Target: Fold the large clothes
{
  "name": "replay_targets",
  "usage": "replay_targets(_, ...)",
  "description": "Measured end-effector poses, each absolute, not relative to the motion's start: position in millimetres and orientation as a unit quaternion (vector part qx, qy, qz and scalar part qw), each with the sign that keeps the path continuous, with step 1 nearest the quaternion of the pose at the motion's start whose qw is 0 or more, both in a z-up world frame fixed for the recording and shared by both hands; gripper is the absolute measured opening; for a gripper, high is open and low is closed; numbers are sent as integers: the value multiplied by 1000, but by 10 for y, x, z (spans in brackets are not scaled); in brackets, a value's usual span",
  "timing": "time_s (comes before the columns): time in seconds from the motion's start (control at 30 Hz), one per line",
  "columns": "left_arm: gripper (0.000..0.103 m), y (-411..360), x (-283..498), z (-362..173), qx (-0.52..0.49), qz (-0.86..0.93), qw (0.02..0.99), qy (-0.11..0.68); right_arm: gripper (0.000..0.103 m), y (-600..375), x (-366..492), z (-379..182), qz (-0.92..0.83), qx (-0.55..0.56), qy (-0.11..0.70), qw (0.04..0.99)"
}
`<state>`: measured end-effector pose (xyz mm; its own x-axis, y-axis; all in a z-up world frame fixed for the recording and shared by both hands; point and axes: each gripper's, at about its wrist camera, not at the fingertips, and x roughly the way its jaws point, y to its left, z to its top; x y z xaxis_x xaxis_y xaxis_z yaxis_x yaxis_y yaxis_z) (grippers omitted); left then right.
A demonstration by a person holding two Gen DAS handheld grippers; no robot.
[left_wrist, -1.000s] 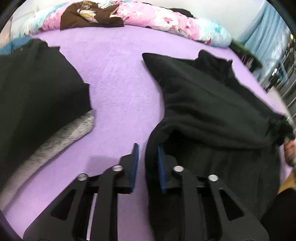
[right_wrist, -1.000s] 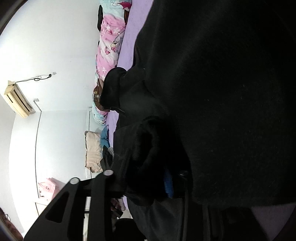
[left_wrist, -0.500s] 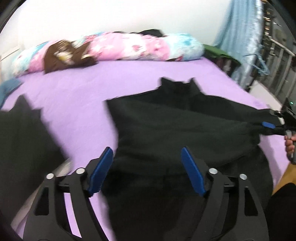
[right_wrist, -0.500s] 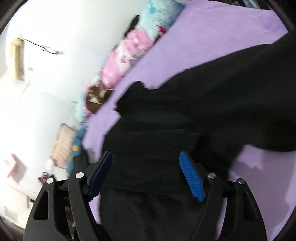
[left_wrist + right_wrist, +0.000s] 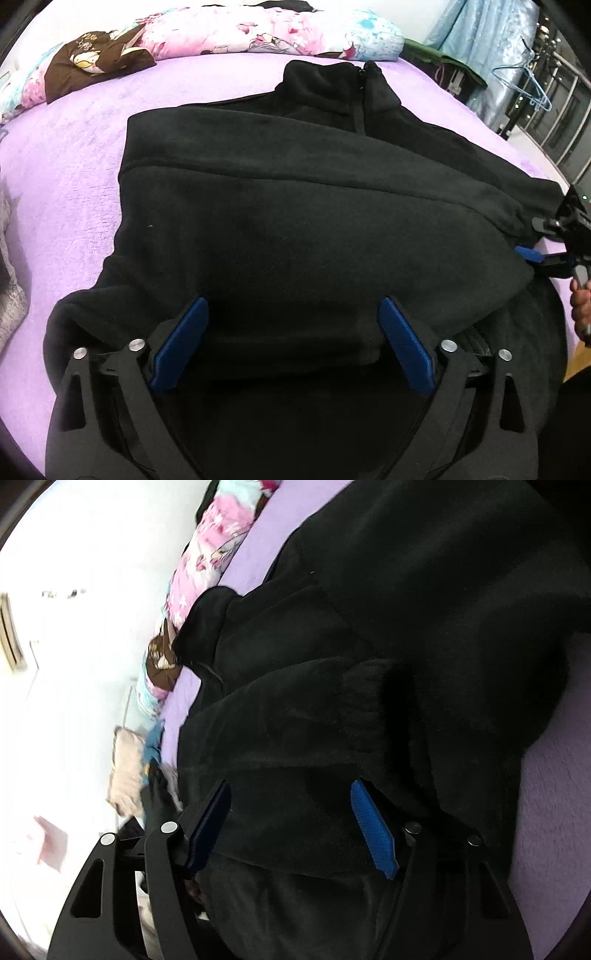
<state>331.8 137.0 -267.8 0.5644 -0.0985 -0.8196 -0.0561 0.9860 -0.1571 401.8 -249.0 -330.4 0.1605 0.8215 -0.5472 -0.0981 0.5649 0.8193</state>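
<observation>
- A black fleece jacket (image 5: pixel 314 221) lies spread on a bed with a fuzzy purple blanket (image 5: pixel 74 155), its stand-up zip collar (image 5: pixel 340 88) at the far end.
- A sleeve is folded across the body, forming a soft ridge.
- The left claw (image 5: pixel 293 343) hovers over the near hem, its blue ribbed pads spreading wide, gripping nothing.
- The right claw (image 5: pixel 291 823), at the jacket's right edge, is narrowing slightly over fleece, pads apart from it.
- A pink floral quilt (image 5: pixel 258 33) lies rolled along the far edge.

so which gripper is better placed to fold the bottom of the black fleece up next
Probably left. The left gripper, jaws opening, is centred over the black fleece's near edge, facing the collar. The right gripper, jaws closing, sits off at the cuff side.
</observation>
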Motion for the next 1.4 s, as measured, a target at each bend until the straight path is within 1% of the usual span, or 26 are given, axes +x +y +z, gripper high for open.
replay_targets(0.07, 93, 1344, 3319, -2652, -78, -9, 879, 470, 81, -2502, 3994, -3253, 336, 330, 554, 687)
replay_targets(0.13, 94, 1330, 3306, -2555, -78, -8, 880, 469, 97, -2510, 3972, -3158, 323, 339, 557, 686)
replay_targets(0.2, 97, 1296, 3266, -2414, -94, -15, 881, 464, 97, -2555, 3924, -3039, 302, 340, 558, 694)
replay_targets(0.33, 97, 1206, 3288, -2098, -120, -2, 884, 452, 97, -2725, 3779, -2774, 262, 324, 575, 705)
replay_targets(0.4, 97, 1118, 3318, -1958, -139, -8, 884, 445, 97, -2867, 3652, -2607, 263, 310, 545, 733)
replay_targets(0.43, 97, 1050, 3339, -1898, -148, -19, 884, 442, 97, -2932, 3583, -2495, 263, 284, 526, 757)
replay_targets(0.53, 97, 739, 3422, -1711, -154, -59, 887, 432, 97, -3176, 3437, -2332, 248, 253, 512, 783)
replay_targets(0.67, 97, 285, 3572, -1556, -157, -105, 887, 422, 97, -3586, 3374, -2308, 225, 301, 518, 769)
replay_targets(0.97, 97, -569, 4063, -1598, -171, -175, 869, 431, 97, -4920, 3221, -2139, 175, 369, 454, 792)
replay_targets(1.03, 97, -703, 4227, -1650, -200, -193, 858, 432, 97, -5273, 3183, -2113, 171, 386, 434, 796)
replay_targets(1.1, 97, -801, 4399, -1713, -234, -204, 847, 432, 97, -5374, 3226, -2086, 161, 392, 424, 800)
replay_targets(1.23, 97, -942, 4675, -1873, -295, -221, 825, 428, 97, -5836, 3234, -2077, 138, 405, 411, 805)
replay_targets(1.33, 97, -1002, 4919, -2052, -366, -246, 791, 423, 97, -6140, 3258, -2084, 118, 412, 405, 807)
replay_targets(1.4, 97, -990, 5035, -2140, -394, -253, 777, 421, 97, -6379, 3299, -2118, 95, 418, 403, 808)
